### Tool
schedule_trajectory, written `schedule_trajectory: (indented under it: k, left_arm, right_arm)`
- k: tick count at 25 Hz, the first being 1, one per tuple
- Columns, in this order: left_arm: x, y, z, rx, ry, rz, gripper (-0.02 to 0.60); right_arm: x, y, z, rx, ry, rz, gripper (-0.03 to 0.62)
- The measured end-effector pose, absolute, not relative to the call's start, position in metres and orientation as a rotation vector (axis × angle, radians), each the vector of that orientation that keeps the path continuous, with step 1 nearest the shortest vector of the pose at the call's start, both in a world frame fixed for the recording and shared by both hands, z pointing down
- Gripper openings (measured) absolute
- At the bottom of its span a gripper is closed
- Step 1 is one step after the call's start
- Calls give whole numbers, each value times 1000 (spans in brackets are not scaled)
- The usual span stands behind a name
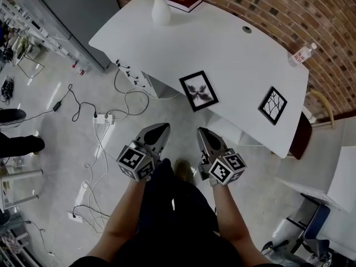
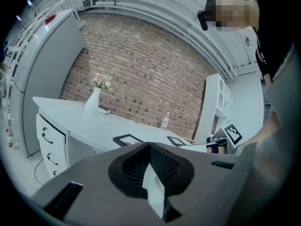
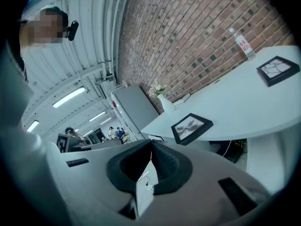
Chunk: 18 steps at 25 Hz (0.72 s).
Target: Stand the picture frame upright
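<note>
Two black picture frames lie flat on the white table (image 1: pixel 233 65). The nearer frame (image 1: pixel 198 90) shows a feathery print and lies close to the front edge; it also appears as the near frame (image 2: pixel 128 139) and the near frame (image 3: pixel 191 125). The second frame (image 1: pixel 272 105), with a branch print, lies to the right. My left gripper (image 1: pixel 162 128) and right gripper (image 1: pixel 201 132) hang side by side over the floor, short of the table edge. Both are shut with nothing between the jaws, as the left gripper (image 2: pixel 149 146) and right gripper (image 3: pixel 151 144) show in their own views.
A white vase with pink flowers (image 1: pixel 160 7) and a dark red book (image 1: pixel 184 0) stand at the table's far end. A water bottle (image 1: pixel 302 54) lies by the brick wall. Cables and a power strip (image 1: pixel 103 118) trail across the floor at left. A white shelf unit (image 1: pixel 342 174) stands at right.
</note>
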<state>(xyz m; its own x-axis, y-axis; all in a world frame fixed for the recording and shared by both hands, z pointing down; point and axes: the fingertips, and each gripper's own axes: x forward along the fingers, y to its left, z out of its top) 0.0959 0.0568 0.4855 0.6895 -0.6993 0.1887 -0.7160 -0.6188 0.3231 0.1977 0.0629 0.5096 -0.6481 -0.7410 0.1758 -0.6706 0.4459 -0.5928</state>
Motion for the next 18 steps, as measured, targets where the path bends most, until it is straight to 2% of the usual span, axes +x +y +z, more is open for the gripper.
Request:
schedule_trajectory:
  k: [6, 8, 12, 14, 17, 18]
  left_arm:
    - [102, 45, 498, 2526, -1073, 77, 1]
    - [105, 41, 503, 2526, -1048, 79, 0]
    - [113, 29, 510, 2541, -990, 96, 2]
    - [116, 19, 512, 2550, -960, 103, 2]
    - [119, 6, 518, 2555, -917, 112, 0]
    - [119, 1, 520, 2558, -902, 117, 1]
  right_arm:
    - [201, 54, 522, -1295, 2531, -1027, 4]
    - [202, 51, 526, -1307, 2505, -1045, 49]
    - [207, 41, 535, -1359, 2416, -1093, 49]
    - [208, 33, 541, -1371, 2350, -1134, 86]
    - [207, 20, 551, -1385, 2229, -1207, 86]
    - [207, 16, 554, -1391, 2193, -1228, 107]
